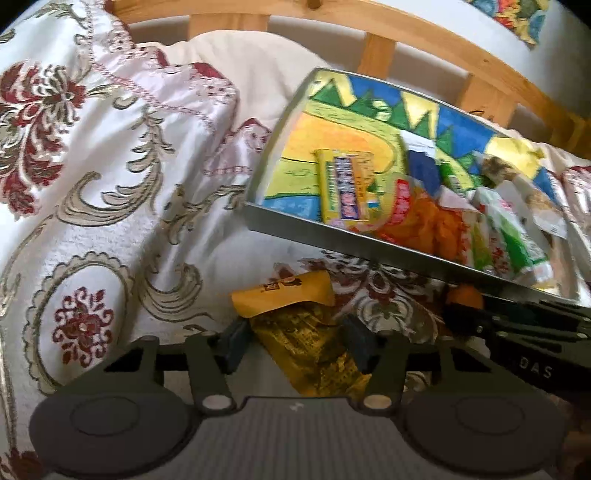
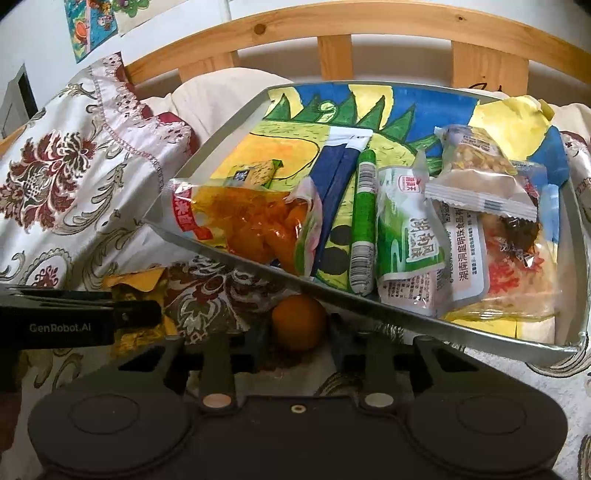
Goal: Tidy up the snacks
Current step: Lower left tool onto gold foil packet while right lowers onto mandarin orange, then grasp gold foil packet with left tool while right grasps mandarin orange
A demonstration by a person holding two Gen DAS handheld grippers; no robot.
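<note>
My left gripper (image 1: 295, 341) is shut on a yellow snack packet (image 1: 295, 325) that lies on the floral bedspread in front of the metal tray (image 1: 332, 247). My right gripper (image 2: 298, 332) is shut on a small orange fruit (image 2: 298, 321) just below the tray's near rim (image 2: 332, 295). The tray holds several snacks on a colourful drawing: an orange-filled bag (image 2: 255, 221), a green stick (image 2: 364, 221), a green-white pouch (image 2: 406, 236) and a nut bar (image 2: 476, 151). The left gripper's body shows at the left of the right wrist view (image 2: 74, 325).
The floral bedspread (image 1: 92, 184) covers the bed. A cream pillow (image 2: 221, 96) and a wooden slatted headboard (image 2: 332, 48) stand behind the tray. Drawings hang on the wall (image 2: 88, 29).
</note>
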